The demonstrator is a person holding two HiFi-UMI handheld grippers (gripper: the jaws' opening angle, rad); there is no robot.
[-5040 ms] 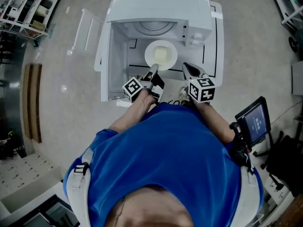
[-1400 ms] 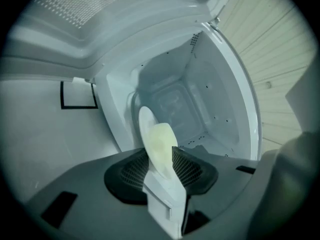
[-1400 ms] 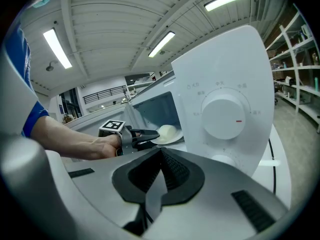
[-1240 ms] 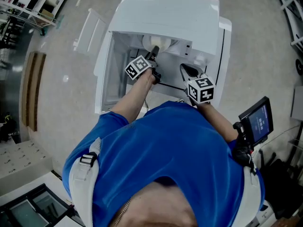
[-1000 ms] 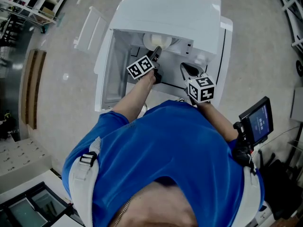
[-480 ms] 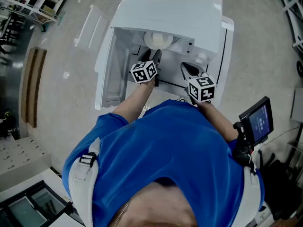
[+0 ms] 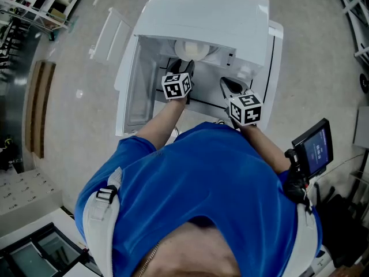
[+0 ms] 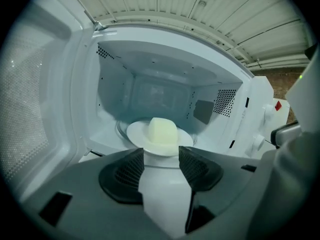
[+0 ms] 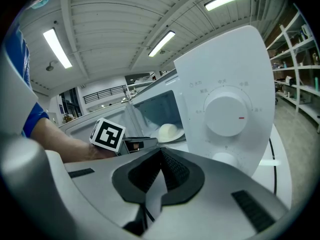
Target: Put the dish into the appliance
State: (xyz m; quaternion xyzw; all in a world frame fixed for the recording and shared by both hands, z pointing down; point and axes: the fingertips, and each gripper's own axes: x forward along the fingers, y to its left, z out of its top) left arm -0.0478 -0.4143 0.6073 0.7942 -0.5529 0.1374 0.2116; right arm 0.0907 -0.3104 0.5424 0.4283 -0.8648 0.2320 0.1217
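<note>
A white plate carrying a pale yellow block of food rests on the turntable inside the open white microwave. From above, the plate shows under the microwave's top edge, and in the right gripper view the plate sits inside the cavity. My left gripper is open, its tips just short of the plate's near rim, at the cavity mouth. My right gripper is shut and holds nothing, in front of the control panel.
The microwave door swings open to the left, beside my left arm. A round dial and a knob below it are on the panel right of the cavity. A small screen stands at the right, shelving at the far left.
Five seconds ago the left gripper held the plate outside the microwave. It then reached into the cavity and has now drawn back a little, leaving the plate inside. The right gripper has barely moved.
</note>
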